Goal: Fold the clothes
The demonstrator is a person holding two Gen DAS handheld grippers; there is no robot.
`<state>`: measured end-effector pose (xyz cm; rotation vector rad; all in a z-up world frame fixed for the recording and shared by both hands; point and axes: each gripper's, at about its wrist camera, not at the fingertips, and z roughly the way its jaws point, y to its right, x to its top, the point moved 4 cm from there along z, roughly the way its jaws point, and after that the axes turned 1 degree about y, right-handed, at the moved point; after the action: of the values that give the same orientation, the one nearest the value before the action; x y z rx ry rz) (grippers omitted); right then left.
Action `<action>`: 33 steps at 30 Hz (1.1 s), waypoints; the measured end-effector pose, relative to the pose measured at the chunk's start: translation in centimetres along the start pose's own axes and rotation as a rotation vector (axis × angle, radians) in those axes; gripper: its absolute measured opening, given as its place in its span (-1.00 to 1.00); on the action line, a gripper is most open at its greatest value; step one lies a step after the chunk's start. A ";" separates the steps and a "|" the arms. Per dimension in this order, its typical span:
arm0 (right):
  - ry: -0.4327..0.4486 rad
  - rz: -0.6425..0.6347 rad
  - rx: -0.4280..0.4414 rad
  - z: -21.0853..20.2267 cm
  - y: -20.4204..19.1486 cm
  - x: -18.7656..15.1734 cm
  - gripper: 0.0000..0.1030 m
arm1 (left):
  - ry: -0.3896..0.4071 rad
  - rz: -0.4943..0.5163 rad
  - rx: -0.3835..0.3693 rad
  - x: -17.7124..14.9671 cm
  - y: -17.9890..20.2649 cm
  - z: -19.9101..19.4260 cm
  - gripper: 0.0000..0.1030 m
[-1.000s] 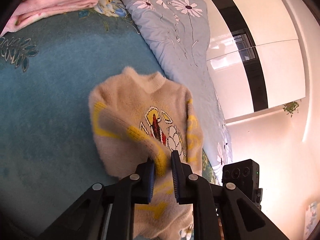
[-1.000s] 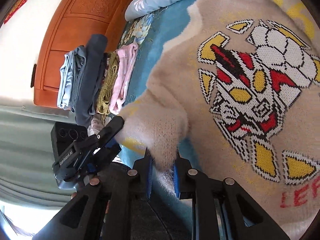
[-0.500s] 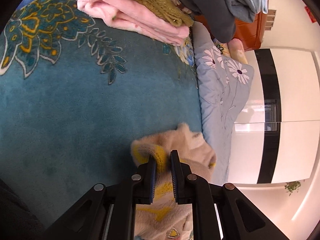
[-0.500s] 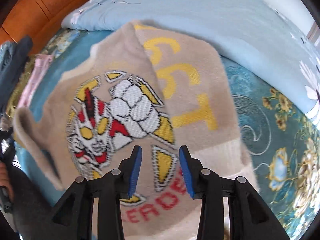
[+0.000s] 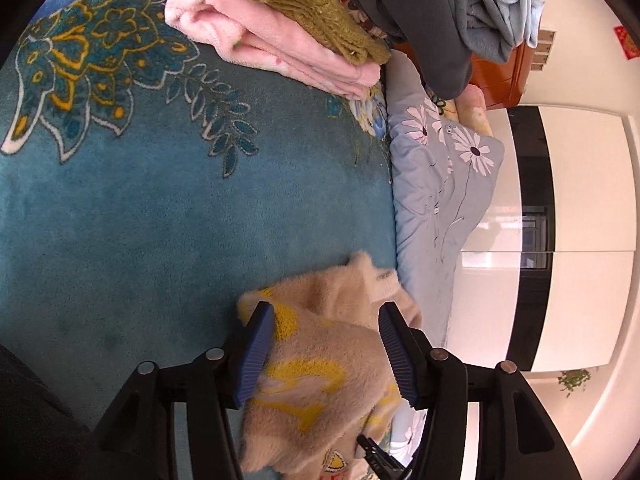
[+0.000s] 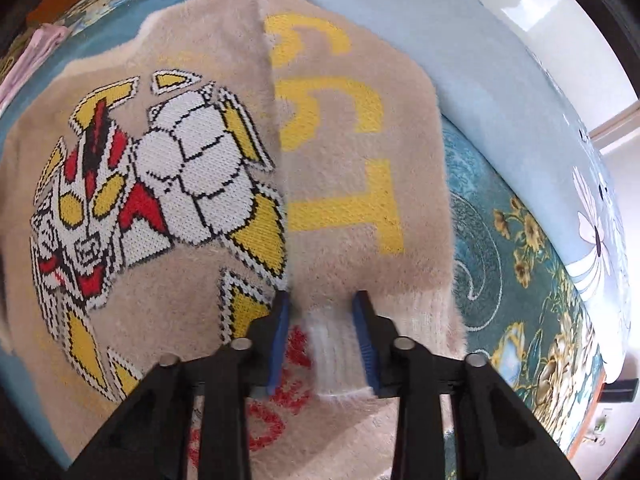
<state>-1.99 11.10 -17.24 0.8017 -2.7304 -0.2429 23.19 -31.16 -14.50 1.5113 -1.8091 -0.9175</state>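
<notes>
A beige sweater is spread on a blue blanket. Both grippers are held open: left over it, right possibly straddling its white cuff at 6 o'clock.

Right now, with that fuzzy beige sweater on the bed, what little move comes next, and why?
Probably close the right gripper on the white cuff between its open jaws: that sleeve already lies folded across the sweater, and the left gripper is open too.
</notes>
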 end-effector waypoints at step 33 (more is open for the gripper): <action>0.029 -0.005 0.621 -8.4 -22.5 14.4 -0.32 | -0.126 0.035 0.050 -1.0 0.0 3.3 0.17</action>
<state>0.41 -16.19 -11.43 0.9412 -2.7898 0.6418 20.66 -29.75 -16.41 1.4771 -1.9552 -0.9764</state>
